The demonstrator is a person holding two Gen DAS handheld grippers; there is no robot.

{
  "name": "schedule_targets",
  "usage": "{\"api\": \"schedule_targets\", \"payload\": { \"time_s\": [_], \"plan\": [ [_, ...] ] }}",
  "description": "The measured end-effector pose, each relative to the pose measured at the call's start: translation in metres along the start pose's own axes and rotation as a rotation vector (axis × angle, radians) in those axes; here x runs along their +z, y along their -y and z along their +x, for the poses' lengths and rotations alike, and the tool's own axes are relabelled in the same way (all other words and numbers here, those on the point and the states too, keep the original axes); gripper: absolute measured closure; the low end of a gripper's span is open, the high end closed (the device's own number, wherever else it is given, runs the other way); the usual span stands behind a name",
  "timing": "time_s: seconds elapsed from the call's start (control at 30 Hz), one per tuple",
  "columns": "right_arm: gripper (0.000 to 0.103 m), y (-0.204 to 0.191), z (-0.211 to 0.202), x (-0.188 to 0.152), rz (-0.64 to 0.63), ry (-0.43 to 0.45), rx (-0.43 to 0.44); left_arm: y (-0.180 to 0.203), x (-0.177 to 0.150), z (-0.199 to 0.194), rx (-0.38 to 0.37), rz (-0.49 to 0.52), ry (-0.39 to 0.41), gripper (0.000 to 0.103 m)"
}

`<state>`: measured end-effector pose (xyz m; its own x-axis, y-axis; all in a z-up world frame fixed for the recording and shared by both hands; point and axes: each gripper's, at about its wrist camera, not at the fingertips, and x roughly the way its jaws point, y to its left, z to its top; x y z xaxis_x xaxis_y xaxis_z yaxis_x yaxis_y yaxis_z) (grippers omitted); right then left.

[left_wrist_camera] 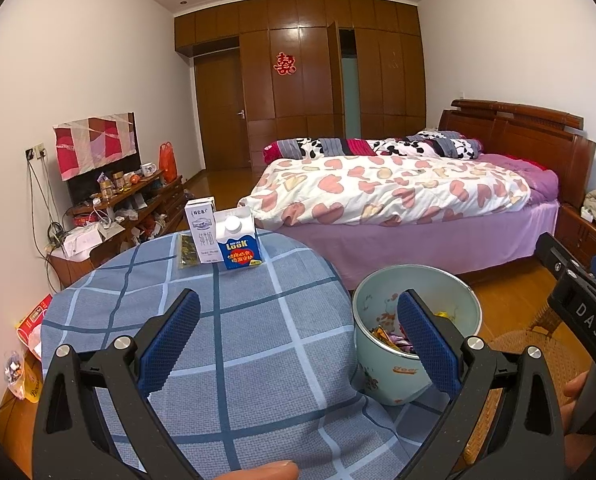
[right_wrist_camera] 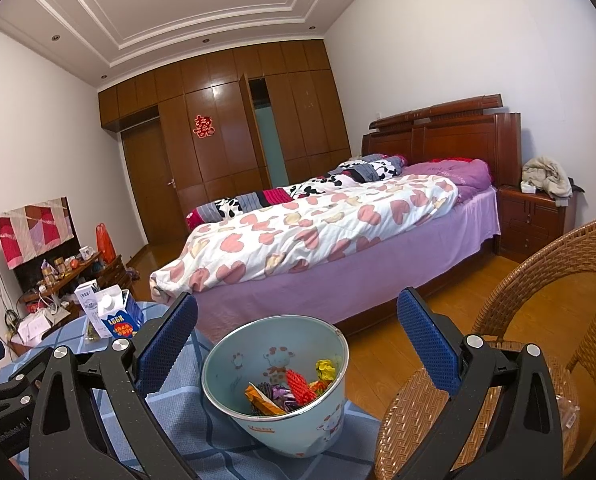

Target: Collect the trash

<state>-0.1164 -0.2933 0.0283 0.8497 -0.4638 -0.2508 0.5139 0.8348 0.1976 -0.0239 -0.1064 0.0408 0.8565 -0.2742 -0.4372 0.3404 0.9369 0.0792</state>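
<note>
Your left gripper (left_wrist_camera: pixel 298 336) hung wide open and empty over the checked tablecloth (left_wrist_camera: pixel 258 320). What remained to collect stood at its twelve o'clock, at the table's far edge: a blue LOOK carton (left_wrist_camera: pixel 238 244), upright, long axis vertical, cap on the slope facing you, touching a white milk box (left_wrist_camera: pixel 202 232) on its left, also upright. A flat snack packet (left_wrist_camera: pixel 187 250) lay beside them, long axis running away from you. Your right gripper (right_wrist_camera: pixel 298 336), also spread wide and empty, faced the trash pail (right_wrist_camera: pixel 318 420); the cartons sat at its ten o'clock, farther off. I'd judge the left the nearer hand.
</note>
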Motion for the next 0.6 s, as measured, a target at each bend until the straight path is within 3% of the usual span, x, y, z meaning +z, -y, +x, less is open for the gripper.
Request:
{"api": "schedule_targets", "payload": {
  "time_s": [0.6],
  "plan": [
    [0.005, 0.0005, -0.0002, 0.0002, 0.001, 0.0, 0.0, -0.0005, 0.0074, -0.0058, 0.029, 0.004, 0.019, 0.006]
  ]
}}
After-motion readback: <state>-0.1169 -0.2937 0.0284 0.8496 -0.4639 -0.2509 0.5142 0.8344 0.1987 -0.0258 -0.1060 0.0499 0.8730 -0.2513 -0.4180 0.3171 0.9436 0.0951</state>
